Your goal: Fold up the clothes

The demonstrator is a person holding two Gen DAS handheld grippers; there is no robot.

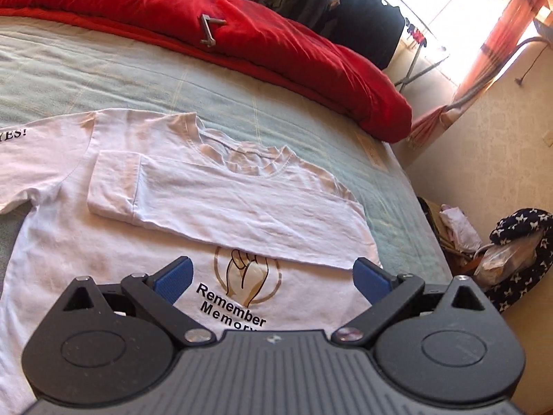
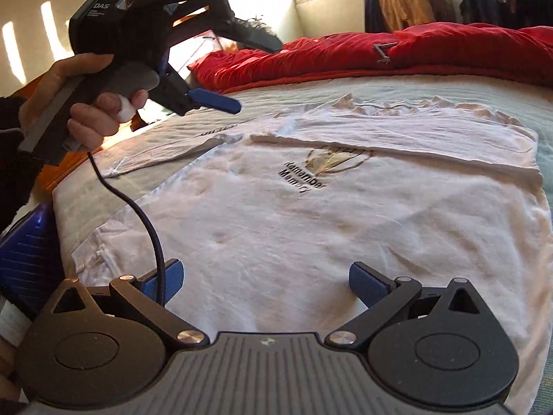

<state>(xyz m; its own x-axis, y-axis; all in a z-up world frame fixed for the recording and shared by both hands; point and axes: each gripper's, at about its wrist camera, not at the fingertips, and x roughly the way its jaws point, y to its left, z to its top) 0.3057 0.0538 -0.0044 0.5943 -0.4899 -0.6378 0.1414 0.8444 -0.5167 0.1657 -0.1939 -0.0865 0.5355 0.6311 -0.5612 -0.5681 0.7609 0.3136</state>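
A white T-shirt (image 1: 86,242) lies face up on the bed, printed with a fist logo (image 1: 247,273) and "Remember Memory". Its right-side sleeve (image 1: 214,200) is folded across the chest; the other sleeve, printed "YES!", spreads out at the left edge. My left gripper (image 1: 273,276) hovers open over the logo, nothing between its blue pads. In the right wrist view the T-shirt (image 2: 293,224) fills the bed, and my right gripper (image 2: 268,276) stands open above its lower part near the hem. A hand (image 2: 86,114) holds the left gripper above the shirt's spread sleeve.
A red duvet (image 1: 242,34) is bunched along the far side of the pale green bedcover (image 1: 138,79), with a small grey metal piece (image 1: 209,31) on it. Bags and clothes (image 1: 511,252) sit on the floor beside the bed. A blue ribbed case (image 2: 24,256) stands at the bed's near corner.
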